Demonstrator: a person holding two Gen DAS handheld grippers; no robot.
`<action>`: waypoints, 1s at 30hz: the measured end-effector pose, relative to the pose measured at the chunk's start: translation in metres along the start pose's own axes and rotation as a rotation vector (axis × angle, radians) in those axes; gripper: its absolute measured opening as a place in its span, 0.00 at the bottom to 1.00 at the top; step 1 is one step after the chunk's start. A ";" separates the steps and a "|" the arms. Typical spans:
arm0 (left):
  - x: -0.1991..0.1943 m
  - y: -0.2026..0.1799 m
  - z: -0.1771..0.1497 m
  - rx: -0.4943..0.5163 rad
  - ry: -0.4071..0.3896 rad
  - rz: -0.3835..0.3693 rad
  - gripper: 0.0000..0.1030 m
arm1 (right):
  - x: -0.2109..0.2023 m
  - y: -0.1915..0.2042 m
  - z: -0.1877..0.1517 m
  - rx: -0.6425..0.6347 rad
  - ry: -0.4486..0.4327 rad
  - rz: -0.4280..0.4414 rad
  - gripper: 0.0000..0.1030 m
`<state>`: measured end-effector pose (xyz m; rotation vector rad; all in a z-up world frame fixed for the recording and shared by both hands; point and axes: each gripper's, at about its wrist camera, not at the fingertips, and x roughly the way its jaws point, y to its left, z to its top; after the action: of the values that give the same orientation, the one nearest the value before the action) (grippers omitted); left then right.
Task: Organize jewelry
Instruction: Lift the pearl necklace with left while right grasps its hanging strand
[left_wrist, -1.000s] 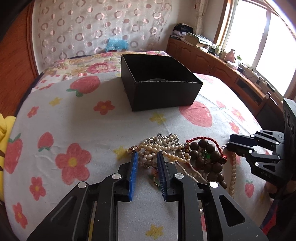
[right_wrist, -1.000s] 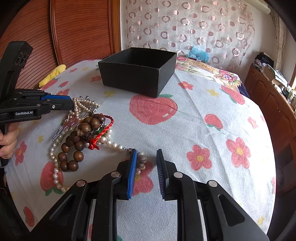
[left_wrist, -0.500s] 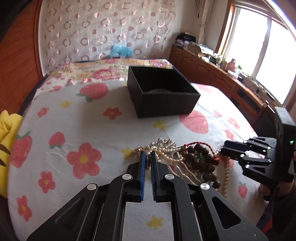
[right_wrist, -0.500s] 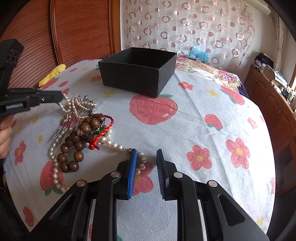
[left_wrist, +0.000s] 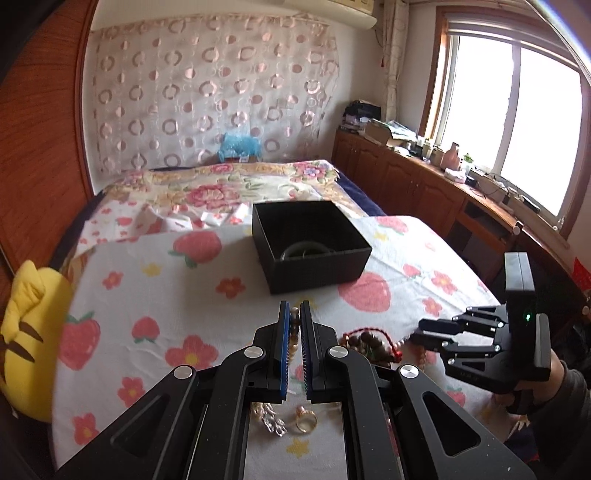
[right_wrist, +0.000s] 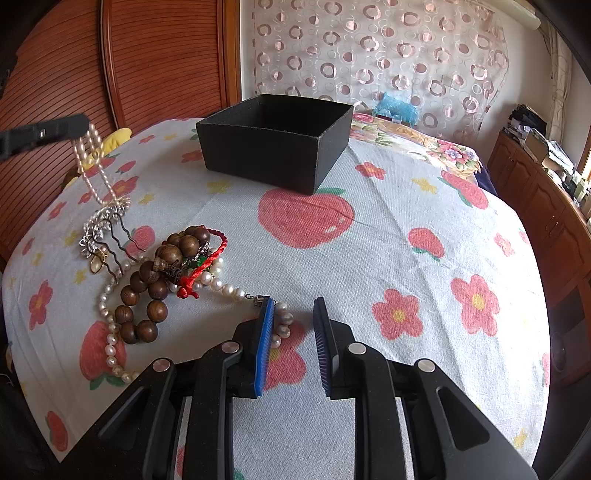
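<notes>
Your left hand-held gripper (left_wrist: 294, 325) is matte black plastic: two angular arms with cut-out windows, round silver screw heads at the pivots, and ribbed blue pads lining the inner faces of the fingers (left_wrist: 283, 345). Your right hand-held gripper (right_wrist: 293, 332) is built the same way, black with silver screws and blue ribbed pads. From the left camera, its boxy black body carries a small green light, and your hand (left_wrist: 532, 391) behind it wears a dark grey sleeve (left_wrist: 570, 410).
</notes>
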<state>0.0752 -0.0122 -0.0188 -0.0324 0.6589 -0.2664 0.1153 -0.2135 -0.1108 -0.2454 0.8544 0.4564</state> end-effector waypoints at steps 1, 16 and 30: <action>-0.001 0.000 0.003 0.002 -0.004 0.000 0.05 | 0.000 0.000 0.000 -0.001 0.000 -0.001 0.23; -0.034 -0.006 0.035 0.034 -0.106 -0.017 0.05 | 0.000 0.000 0.000 0.000 0.000 0.000 0.24; -0.043 -0.003 0.046 0.051 -0.131 -0.001 0.05 | -0.003 0.003 0.001 -0.019 0.005 0.034 0.08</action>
<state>0.0699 -0.0071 0.0433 -0.0009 0.5215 -0.2796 0.1123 -0.2117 -0.1079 -0.2495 0.8603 0.4958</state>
